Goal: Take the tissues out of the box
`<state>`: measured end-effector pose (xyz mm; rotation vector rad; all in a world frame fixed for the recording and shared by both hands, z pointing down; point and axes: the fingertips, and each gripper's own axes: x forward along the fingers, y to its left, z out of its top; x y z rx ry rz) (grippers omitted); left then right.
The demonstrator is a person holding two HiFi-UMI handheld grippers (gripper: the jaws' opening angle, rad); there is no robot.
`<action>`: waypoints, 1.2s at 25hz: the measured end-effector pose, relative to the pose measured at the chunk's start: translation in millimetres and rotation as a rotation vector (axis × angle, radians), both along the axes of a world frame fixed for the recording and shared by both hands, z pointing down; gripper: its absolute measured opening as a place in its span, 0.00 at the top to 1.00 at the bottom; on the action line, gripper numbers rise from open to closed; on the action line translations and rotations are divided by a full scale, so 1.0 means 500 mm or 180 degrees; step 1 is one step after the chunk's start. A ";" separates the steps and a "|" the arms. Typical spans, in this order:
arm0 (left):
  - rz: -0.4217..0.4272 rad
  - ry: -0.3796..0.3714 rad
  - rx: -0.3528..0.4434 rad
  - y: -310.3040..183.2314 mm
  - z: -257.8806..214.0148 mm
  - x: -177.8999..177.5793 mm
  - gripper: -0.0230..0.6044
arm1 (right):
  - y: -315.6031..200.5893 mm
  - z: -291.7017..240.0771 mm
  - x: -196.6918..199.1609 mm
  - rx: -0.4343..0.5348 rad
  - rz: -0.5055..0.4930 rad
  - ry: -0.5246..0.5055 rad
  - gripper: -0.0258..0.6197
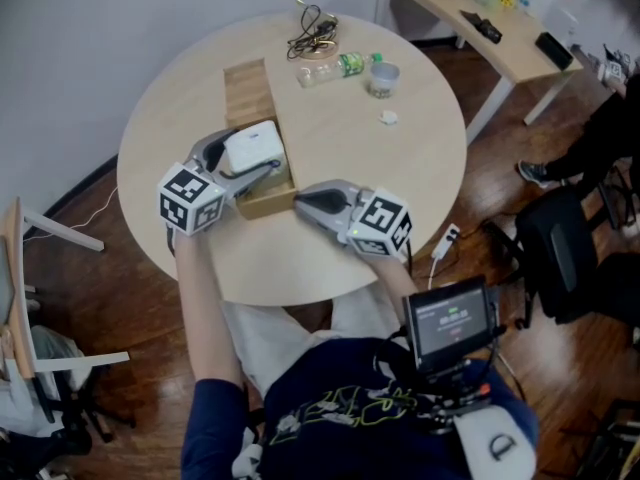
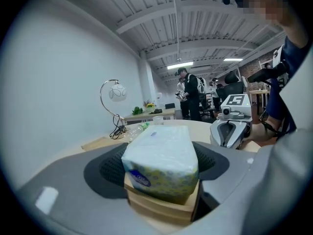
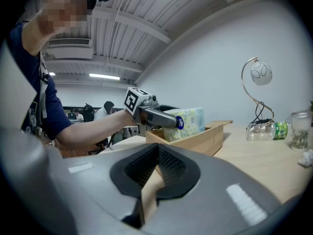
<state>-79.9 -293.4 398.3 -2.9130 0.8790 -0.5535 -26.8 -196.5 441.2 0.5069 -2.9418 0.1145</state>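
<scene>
A white tissue pack [image 1: 253,148] with a yellow-patterned side [image 2: 161,168] stands in the near end of a long wooden box [image 1: 247,93] and rises above its rim. My left gripper [image 1: 240,158] reaches in from the near left. Its jaws flank the pack, with the pads [image 2: 105,168] close on both sides, and I see no dent in the wrapper. In the right gripper view the pack [image 3: 188,121] shows beside the left finger. My right gripper [image 1: 305,200] is shut on the box's near right corner, with a strip of wood [image 3: 149,197] pinched between its jaws.
On the round table [image 1: 330,248], beyond the box, lie a plastic bottle [image 1: 335,68], a glass jar [image 1: 383,78], a crumpled bit of paper [image 1: 389,118] and a lamp base with coiled cable [image 1: 312,36]. A desk [image 1: 480,28] and chairs stand to the right.
</scene>
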 end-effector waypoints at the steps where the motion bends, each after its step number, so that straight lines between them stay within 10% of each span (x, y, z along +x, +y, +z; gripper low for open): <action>1: -0.0037 0.0018 0.0002 -0.001 -0.001 -0.002 0.33 | 0.000 -0.003 0.000 -0.0004 0.0012 -0.0008 0.96; 30: -0.0203 0.0319 0.0310 0.027 -0.096 -0.022 0.35 | 0.001 -0.010 -0.001 0.0005 0.0026 -0.0018 0.96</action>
